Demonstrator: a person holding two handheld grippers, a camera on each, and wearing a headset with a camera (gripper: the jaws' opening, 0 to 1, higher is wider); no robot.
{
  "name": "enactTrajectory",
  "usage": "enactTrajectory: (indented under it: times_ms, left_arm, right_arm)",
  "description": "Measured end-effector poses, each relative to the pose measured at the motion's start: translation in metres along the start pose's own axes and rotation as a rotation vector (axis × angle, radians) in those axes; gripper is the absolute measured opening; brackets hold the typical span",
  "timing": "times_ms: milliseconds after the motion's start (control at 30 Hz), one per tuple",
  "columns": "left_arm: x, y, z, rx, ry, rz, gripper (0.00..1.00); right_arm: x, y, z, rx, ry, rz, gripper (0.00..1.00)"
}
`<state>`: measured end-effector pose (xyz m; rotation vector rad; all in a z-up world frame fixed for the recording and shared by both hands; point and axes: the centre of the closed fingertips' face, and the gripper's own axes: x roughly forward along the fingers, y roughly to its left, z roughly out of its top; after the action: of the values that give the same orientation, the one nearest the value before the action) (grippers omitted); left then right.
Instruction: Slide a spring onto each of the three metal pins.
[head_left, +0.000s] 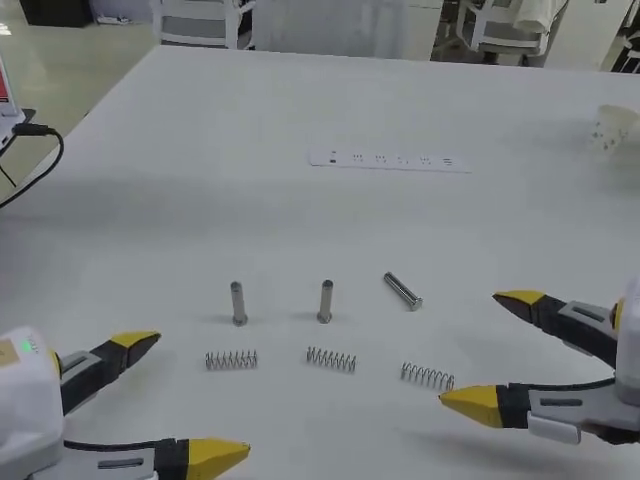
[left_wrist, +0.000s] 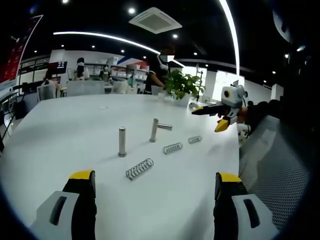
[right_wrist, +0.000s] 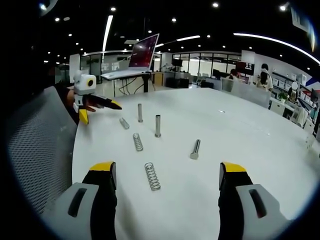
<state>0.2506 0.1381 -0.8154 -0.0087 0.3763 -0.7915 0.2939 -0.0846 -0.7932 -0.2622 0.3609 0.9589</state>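
2 risks, I judge: pinched springs could roll or squash, and a nudge could fell the 2 upright pins; the toppled pin lies flat. All 3 springs, thin silver coils, rest on the tabletop, each near 6 o'clock of a pin. Both the left gripper at 8 o'clock and the right gripper at 4 o'clock gape wide, empty.

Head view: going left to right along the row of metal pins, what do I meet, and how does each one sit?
left upright pin → middle upright pin → lying pin, tipped over on the table.
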Motion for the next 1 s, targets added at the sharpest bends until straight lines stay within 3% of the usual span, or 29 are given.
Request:
enactTrajectory:
  times_ms: [1000]
  left_arm:
    - [-0.0011, -0.001, 0.0014, -0.002, -0.005, 0.012, 0.96]
  right_arm:
    - [-0.0007, -0.006, -0.001, 0.005, -0.001, -0.011, 0.83]
